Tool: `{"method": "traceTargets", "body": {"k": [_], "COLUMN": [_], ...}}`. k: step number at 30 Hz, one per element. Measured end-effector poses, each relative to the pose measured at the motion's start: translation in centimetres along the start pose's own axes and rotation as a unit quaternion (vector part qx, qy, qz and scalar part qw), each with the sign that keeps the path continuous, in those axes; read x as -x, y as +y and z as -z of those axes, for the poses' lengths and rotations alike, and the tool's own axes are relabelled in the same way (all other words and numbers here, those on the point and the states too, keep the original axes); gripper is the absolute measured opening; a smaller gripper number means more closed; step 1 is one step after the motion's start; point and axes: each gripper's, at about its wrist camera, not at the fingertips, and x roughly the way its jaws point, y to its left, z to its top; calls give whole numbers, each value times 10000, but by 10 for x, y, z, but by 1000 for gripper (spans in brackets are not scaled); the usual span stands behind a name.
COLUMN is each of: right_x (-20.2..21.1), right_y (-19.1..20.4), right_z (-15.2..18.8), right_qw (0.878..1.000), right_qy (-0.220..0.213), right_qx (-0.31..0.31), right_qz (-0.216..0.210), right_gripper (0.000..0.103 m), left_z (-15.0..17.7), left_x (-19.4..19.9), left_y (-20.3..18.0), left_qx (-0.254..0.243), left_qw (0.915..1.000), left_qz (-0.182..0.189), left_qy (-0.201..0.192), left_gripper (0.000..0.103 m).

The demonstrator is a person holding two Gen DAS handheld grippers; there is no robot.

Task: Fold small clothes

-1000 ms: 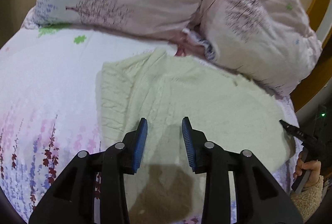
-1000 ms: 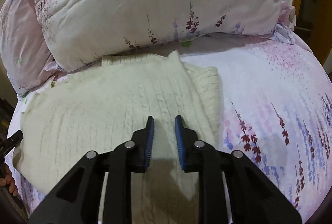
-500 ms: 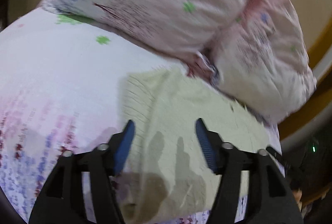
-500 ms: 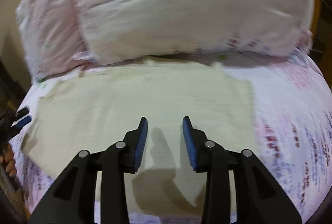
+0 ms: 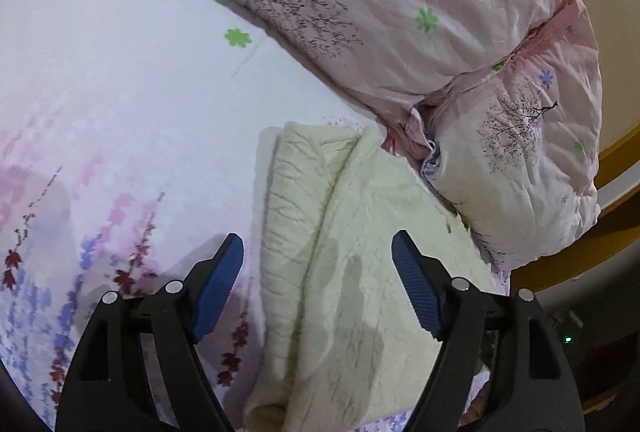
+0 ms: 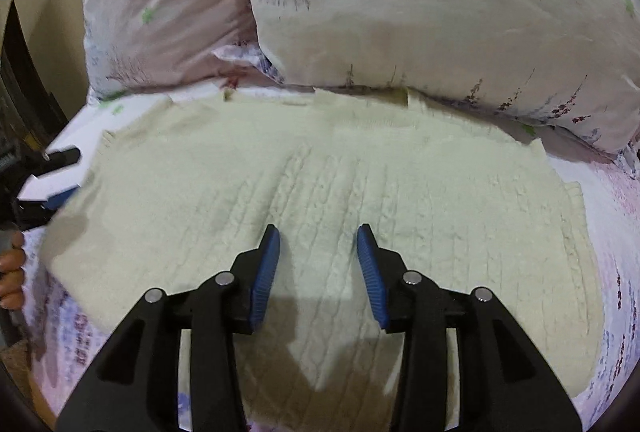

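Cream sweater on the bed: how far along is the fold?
Done: one side of the cream sweater is folded in, doubled along its edge. In hand: nothing; left gripper and right gripper hover open, jaws just widened. Left: remaining folds.

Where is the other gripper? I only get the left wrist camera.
Observer: The right gripper hangs over the middle of the cream sweater. Its jaws have just been opening, with nothing between them.
Operator: Can you see mine from there?
Observer: Yes. The left gripper shows at the sweater's side edge in the right wrist view. Its jaws have just been opening too, with nothing gripped. Fingers of the hand holding it peek in just below.
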Motion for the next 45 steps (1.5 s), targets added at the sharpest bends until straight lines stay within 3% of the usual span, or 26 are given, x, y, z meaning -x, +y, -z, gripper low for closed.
{"method": "traceTargets", "body": {"k": [5, 12, 14, 19, 27, 35, 38, 45], "right_x": [0, -1, -1, -1, -1, 3, 18, 64], "right_y": [3, 0, 0, -1, 0, -10, -30, -120], "right_z": [2, -1, 0, 0, 1, -1, 1, 19], "right_qw": [9997, 9998, 9998, 9999, 9998, 9995, 9970, 9866], "right_qy": [-79, -96, -97, -102, -128, -124, -290, -834], "right_qx": [162, 129, 114, 102, 116, -59, -444, -1402], "right_qz": [180, 111, 94, 40, 49, -275, -568, -81], "right_gripper": [41, 41, 41, 41, 41, 45, 53, 55], "left_z": [2, 3, 3, 3, 1, 16, 30, 70], "left_x": [-9, -19, -22, -23, -5, -10, -21, -52], "left_y": [-8, -12, -12, -15, -60, -138, -167, -229], "left_qx": [17, 195, 231, 283, -80, -531, -697, -1146], "left_qw": [9998, 9992, 9990, 9980, 9953, 9875, 9851, 9785], "left_qz": [156, 285, 298, 487, 967, 1481, 1570, 1685], "left_qy": [116, 201, 241, 292, 13, -63, -1, 316], "left_gripper": [76, 60, 53, 24, 19, 16, 15, 12]}}
